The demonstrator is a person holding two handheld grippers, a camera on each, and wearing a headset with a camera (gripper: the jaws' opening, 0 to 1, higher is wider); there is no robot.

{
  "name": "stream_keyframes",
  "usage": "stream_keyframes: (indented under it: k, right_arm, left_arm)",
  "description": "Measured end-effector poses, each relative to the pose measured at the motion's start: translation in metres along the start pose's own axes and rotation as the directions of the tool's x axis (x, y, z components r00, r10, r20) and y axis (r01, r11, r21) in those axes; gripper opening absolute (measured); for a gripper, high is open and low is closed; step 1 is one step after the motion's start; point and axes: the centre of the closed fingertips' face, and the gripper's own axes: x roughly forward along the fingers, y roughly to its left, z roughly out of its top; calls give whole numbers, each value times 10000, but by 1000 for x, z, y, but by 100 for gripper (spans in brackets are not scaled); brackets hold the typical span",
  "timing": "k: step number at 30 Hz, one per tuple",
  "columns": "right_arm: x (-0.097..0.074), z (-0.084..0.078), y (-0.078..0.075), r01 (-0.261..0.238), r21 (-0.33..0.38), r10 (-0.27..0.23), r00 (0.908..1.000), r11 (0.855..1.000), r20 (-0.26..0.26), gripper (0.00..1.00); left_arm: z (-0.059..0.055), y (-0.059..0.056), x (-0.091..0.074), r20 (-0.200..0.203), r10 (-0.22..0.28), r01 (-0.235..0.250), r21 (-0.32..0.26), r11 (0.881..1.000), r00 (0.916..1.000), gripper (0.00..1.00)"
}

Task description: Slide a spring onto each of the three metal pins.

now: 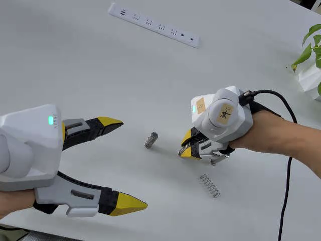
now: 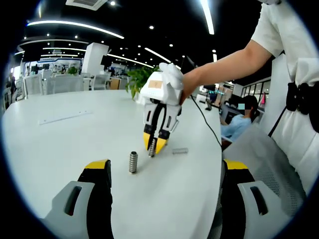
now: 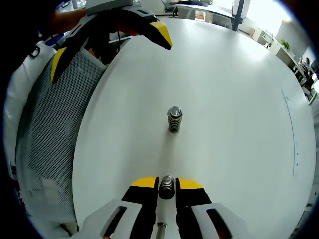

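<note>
Right tool (image 1: 186, 149): closed narrow on the gripped spring (image 3: 167, 186); its tips point down close to the tabletop (image 1: 75, 65), probably so the coil can be steadied against the surface
Gripped spring: seen end-on between the yellow tips in the right gripper view; a bit of metal shows beneath it, and I cannot tell whether that is a pin
Standing pin (image 1: 151, 139): upright on the tabletop with a coil already around it; near the right tool, on its left in the head view, and apart from it; looks like one pin finished
Loose spring (image 1: 209, 185): lying flat on the tabletop, near the right tool on the person's side; touching nothing, likely waiting its turn
Left tool (image 1: 134, 163): jaws spread wide, holding nothing; raised at the near edge and aimed toward the standing pin, seemingly held ready to help
Progress: by my reading one pin is dressed, one spring is in hand and one is waiting
Risk: a short coil pinched this tightly may spring away if the grip slips
Background: power strip (image 1: 153, 24) at the far side; plant (image 1: 312, 47) at the right edge; both well apart from the work
</note>
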Motion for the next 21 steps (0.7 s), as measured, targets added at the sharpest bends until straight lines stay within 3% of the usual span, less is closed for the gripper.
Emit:
stream_keyframes:
  k: [7,12,17,21]
  right_arm:
    - [-7,2,-2,215,214,-219,9995,9995,226,18]
    - [-18,7,-4,459,756,-520,9953,9961,817,28]
    - [-32,10,-4,735,1178,-889,9873,9903,1316,35]
    - [-45,15,-2,1046,1555,-1344,9714,9823,1958,44]
  left_arm:
    - [1,-2,-2,-58,0,1,53,10000,10000,90]
    - [3,-4,-3,-119,11,-9,163,9999,9999,90]
    - [4,-6,-7,-233,16,-10,258,9997,9997,90]
    - [5,-7,-9,-335,58,-47,345,9994,9994,90]
